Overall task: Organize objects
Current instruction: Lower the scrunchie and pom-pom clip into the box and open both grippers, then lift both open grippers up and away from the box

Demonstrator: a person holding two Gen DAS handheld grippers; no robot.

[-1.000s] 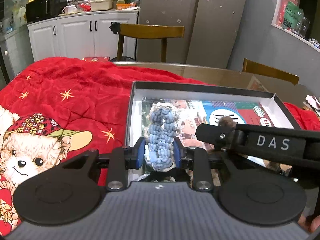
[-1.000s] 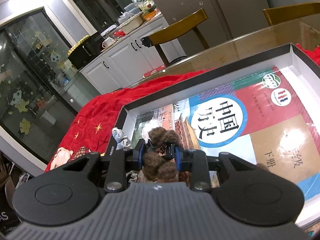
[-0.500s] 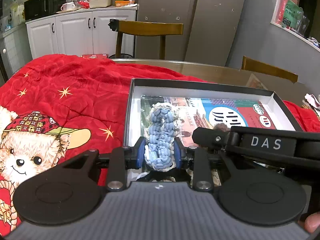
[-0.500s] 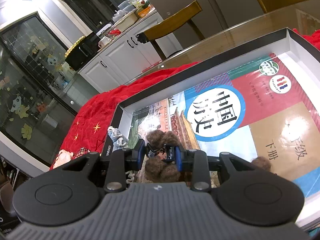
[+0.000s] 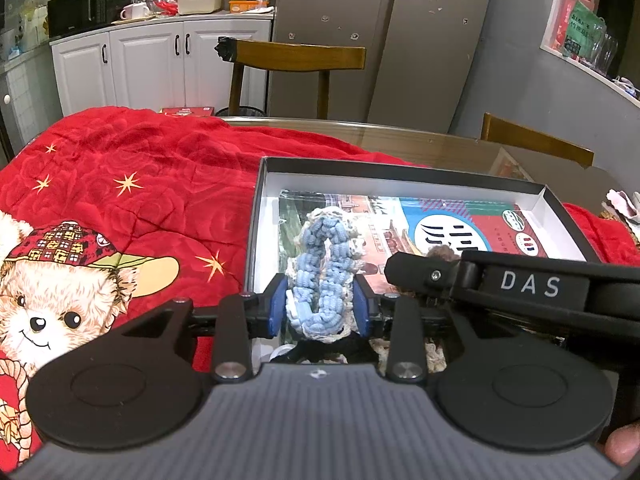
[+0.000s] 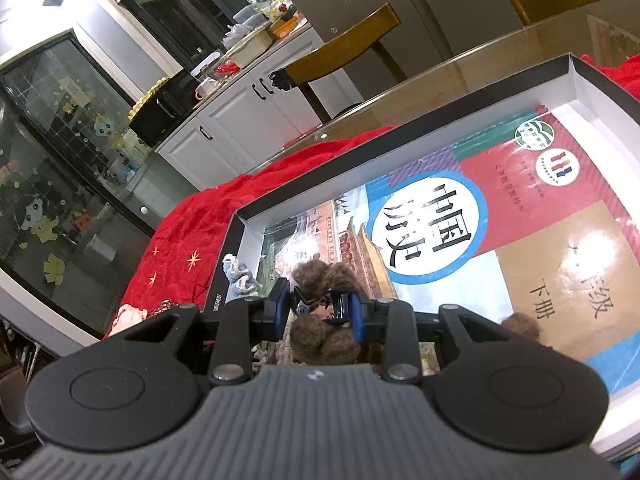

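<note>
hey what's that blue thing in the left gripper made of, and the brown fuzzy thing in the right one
The blue piece looks like knitted or crocheted yarn, matte, with chunky ribbed stitches and a cream edging. The brown thing looks like felted wool or faux-fur pom-poms on a black clip, probably plastic or metal; its fuzzy, lumpy surface suggests fibre, though which kind is unclear.

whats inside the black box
Inside the black box: a textbook, a blue crocheted piece and a brown fuzzy clip lying on it. Anything beneath the textbook is hidden.

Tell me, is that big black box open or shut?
Open. The box has no lid on it, so the book lying flat inside shows, with a blue knitted thing on top of it.
</note>
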